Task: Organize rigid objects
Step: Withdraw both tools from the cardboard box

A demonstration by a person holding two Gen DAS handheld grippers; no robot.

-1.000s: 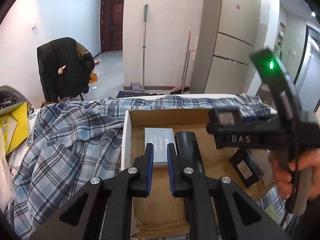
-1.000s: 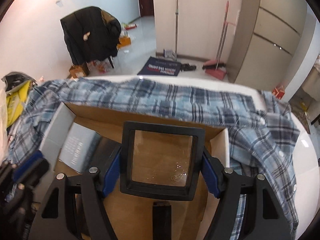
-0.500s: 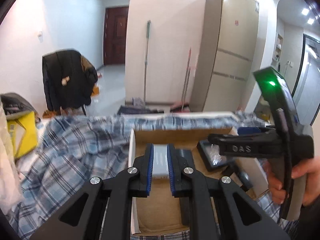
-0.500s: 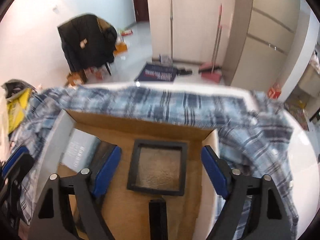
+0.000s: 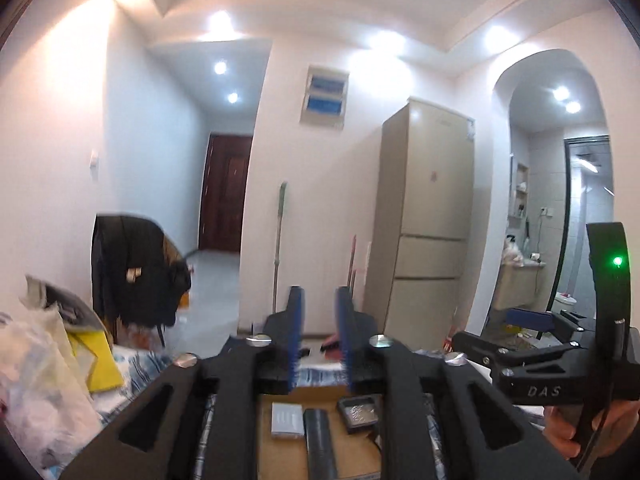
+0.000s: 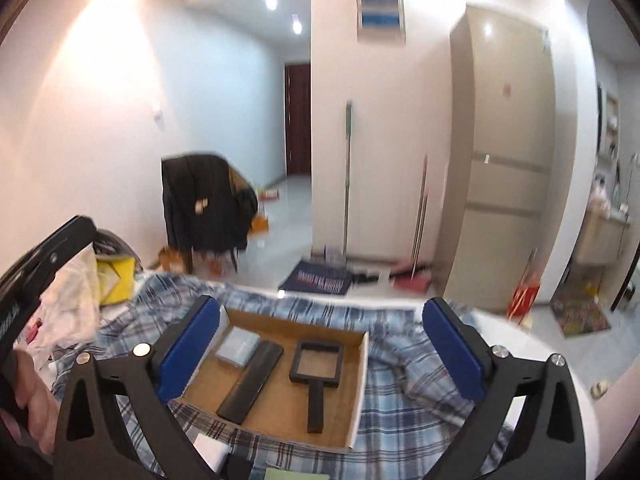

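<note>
A shallow cardboard box (image 6: 357, 392) lies on a blue plaid cloth (image 6: 404, 364). In it lie a grey box (image 6: 238, 346), a long black case (image 6: 251, 380) and a black square-framed magnifier (image 6: 318, 364) with its handle toward me. The same three show in the left wrist view: grey box (image 5: 286, 420), black case (image 5: 319, 436), magnifier (image 5: 357, 408). My right gripper (image 6: 320, 354) is wide open and empty, raised above the box. My left gripper (image 5: 319, 340) is nearly shut, a narrow gap between its blue pads, empty and raised above the box.
A white object (image 6: 212, 450) and a green one (image 6: 286, 474) lie on the cloth by the box's near edge. Bags and a yellow package (image 5: 94, 360) pile up at left. A chair with a black coat (image 6: 208, 208), a fridge (image 6: 500, 160) and brooms stand beyond.
My right gripper opened and let go of the magnifier, which now lies in the box. Both grippers rose and pulled back from the box.
</note>
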